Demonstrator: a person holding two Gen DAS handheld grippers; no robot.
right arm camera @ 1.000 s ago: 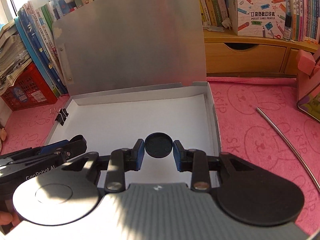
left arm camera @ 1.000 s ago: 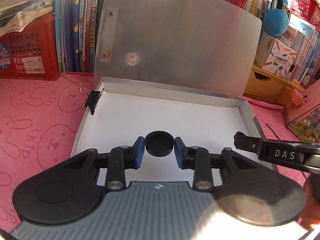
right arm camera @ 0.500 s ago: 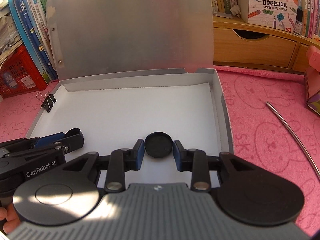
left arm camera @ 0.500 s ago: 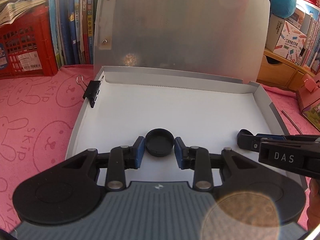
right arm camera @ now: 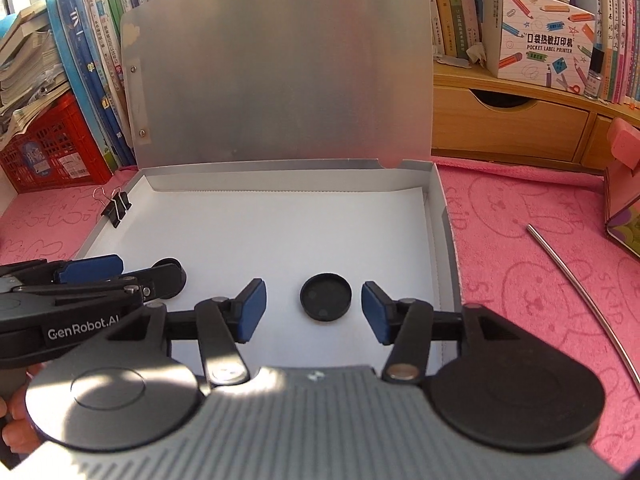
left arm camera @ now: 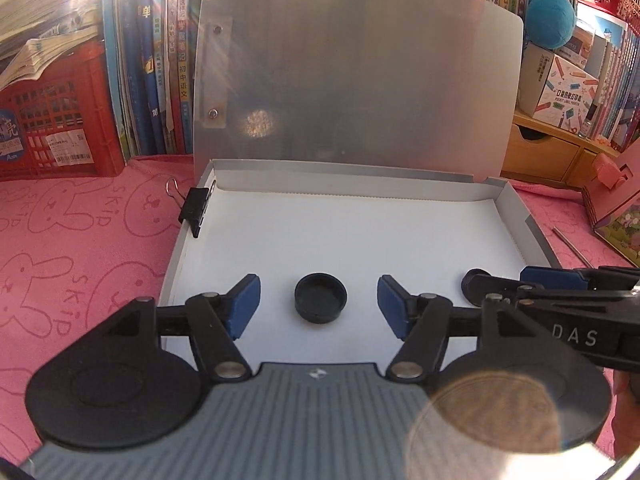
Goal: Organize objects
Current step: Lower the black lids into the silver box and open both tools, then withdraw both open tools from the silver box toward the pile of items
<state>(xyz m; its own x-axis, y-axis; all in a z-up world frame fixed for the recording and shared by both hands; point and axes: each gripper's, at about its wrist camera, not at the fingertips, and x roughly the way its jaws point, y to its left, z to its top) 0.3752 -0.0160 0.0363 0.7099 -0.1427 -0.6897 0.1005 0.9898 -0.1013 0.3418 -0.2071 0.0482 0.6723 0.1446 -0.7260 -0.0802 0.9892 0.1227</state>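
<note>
With both caps set down in the box (left arm camera: pixel 192 216), left gripper (left arm camera: pixel 319 306) and right gripper (right arm camera: pixel 313 307) have just spread, each cap (left arm camera: pixel 321 298) (right arm camera: pixel 326 297) lying free between pads, so back off toward 6 o'clock without nudging them.

Light: sunlight is glaring in from upper left.
Surface (right arm camera: pixel 520 240): wearing pink rabbit-print cloth.
Backdrop: upright books (left arm camera: pixel 160 60) are lining wooden drawers (right arm camera: pixel 500 128).

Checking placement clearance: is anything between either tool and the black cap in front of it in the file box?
Nothing visible. Each black cap lies on the white sheet of the file box, in the open gap of the left tool and the right tool, whose jaws have just opened, pads clear.
</note>
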